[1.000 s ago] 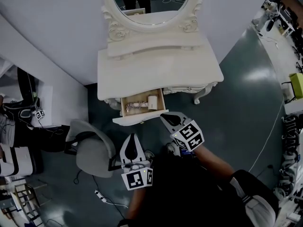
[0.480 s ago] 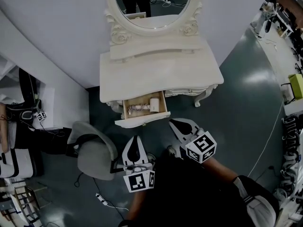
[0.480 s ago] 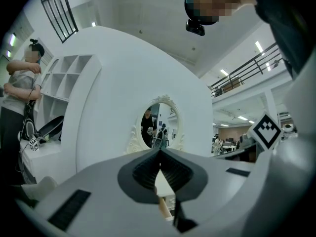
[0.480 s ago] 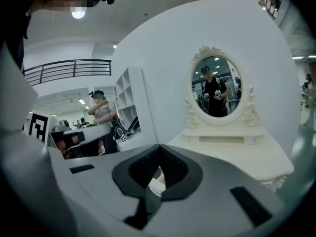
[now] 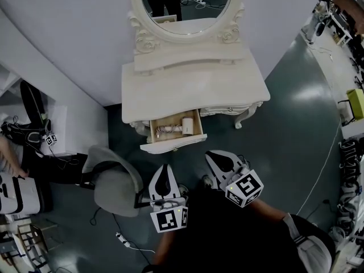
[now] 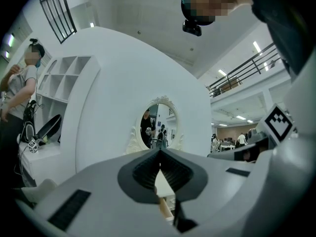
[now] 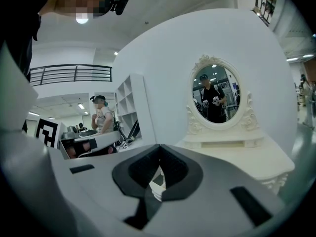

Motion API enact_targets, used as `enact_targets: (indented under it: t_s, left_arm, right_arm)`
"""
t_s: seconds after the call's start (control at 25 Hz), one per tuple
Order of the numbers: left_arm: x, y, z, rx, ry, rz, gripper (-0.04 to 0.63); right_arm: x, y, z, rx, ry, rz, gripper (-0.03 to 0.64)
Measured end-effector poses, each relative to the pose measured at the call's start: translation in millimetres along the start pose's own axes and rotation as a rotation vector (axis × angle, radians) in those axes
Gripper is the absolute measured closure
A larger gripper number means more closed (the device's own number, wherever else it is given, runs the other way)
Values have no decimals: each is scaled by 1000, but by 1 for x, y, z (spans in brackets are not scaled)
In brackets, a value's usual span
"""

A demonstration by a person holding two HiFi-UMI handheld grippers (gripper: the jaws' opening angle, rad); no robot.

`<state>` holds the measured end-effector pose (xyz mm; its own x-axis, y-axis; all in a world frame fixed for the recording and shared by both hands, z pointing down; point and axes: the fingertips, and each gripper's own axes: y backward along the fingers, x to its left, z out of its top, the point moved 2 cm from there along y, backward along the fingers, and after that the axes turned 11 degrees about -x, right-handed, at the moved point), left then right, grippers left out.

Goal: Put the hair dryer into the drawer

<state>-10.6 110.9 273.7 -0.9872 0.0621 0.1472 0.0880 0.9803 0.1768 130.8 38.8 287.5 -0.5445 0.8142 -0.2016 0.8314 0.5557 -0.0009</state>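
A white hair dryer [image 5: 181, 125] lies inside the open wooden drawer [image 5: 172, 144] of the white dressing table [image 5: 193, 84], with its cord bunched at the drawer's left. Both grippers hang in front of the drawer, apart from it. My left gripper [image 5: 164, 169] is below the drawer front and shut with nothing in it; its jaws [image 6: 159, 152] meet at the tips. My right gripper [image 5: 213, 155] is to the right of the drawer, also shut and holding nothing [image 7: 159, 148].
An oval mirror [image 5: 181, 4] stands on the back of the dressing table. A grey chair [image 5: 114, 183] is at the lower left beside my left gripper. White shelving [image 5: 34, 129] and another person [image 7: 102, 116] are off to the left. Dark floor [image 5: 284, 129] spreads to the right.
My right gripper has drawn back from the drawer front, toward me and to the right. The left gripper has barely moved. The hair dryer stays in the open drawer.
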Motion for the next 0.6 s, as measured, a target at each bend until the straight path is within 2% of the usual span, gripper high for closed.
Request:
enact_targets:
  t_s: [0.6]
  left_arm:
    - [8,-1,-3,2,0,5,572]
  right_arm:
    - [7,-7,-2,-12,12,1,586]
